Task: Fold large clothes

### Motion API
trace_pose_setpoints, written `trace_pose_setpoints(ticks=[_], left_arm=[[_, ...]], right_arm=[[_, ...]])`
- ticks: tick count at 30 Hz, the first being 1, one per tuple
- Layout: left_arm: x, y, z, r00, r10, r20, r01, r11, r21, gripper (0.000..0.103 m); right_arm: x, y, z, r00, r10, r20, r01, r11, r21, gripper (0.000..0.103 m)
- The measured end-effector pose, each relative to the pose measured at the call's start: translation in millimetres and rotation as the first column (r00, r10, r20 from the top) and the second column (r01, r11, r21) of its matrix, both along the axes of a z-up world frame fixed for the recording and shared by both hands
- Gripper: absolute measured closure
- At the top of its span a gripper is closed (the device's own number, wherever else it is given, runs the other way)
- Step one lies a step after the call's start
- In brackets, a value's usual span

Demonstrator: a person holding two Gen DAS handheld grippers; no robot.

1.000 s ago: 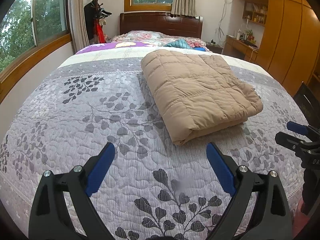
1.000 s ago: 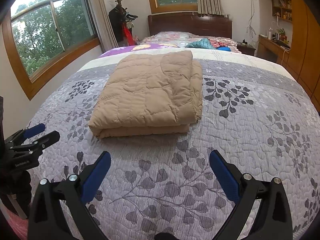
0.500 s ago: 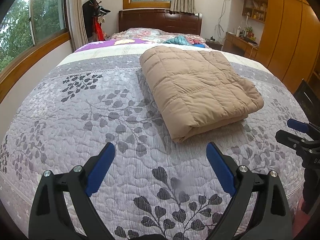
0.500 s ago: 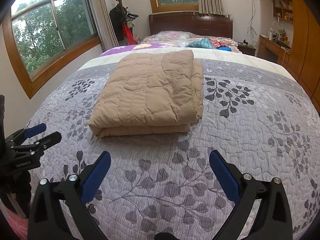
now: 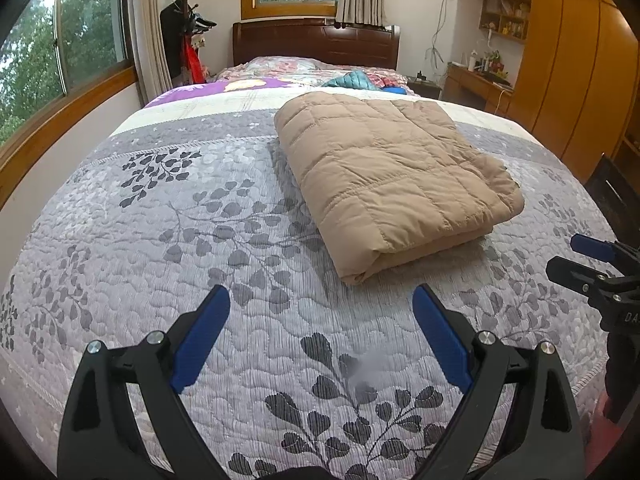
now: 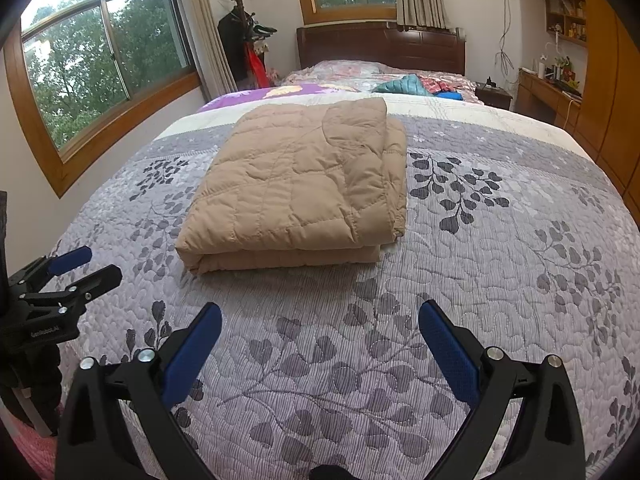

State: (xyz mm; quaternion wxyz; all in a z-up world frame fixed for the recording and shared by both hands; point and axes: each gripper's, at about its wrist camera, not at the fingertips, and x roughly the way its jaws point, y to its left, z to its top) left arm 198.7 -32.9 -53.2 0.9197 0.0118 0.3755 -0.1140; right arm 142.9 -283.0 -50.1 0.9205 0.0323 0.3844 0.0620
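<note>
A tan quilted down garment [image 5: 392,176] lies folded into a thick rectangle on the bed [image 5: 160,240]; it also shows in the right wrist view [image 6: 296,188]. My left gripper [image 5: 320,300] is open and empty, held above the bedspread short of the garment's near corner. My right gripper [image 6: 320,316] is open and empty, short of the garment's near folded edge. Each gripper shows at the edge of the other's view: the right gripper [image 5: 588,260] and the left gripper [image 6: 76,268].
The bed carries a grey leaf-patterned quilt [image 6: 500,260]. Pillows and a teal garment [image 5: 352,80] lie by the dark headboard [image 5: 316,40]. A coat rack [image 5: 184,20] stands far left under windows. A desk [image 5: 480,80] and wooden wardrobe [image 5: 580,60] stand right.
Both grippers stay open and empty. The views have shifted slightly, with the folded garment sitting a little nearer and lower in frame. The garment itself has not moved.
</note>
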Motion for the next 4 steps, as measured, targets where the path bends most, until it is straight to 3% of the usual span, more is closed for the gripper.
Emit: trace_pose_setpoints(ticks=[4], left_arm=[[0.1,0.6,0.1,1.0,0.003,-0.002,-0.003,1.0,-0.001,0.011]], right_arm=[[0.1,-0.2,0.0,1.0,0.002,0.0,-0.002,1.0,-0.001,0.004]])
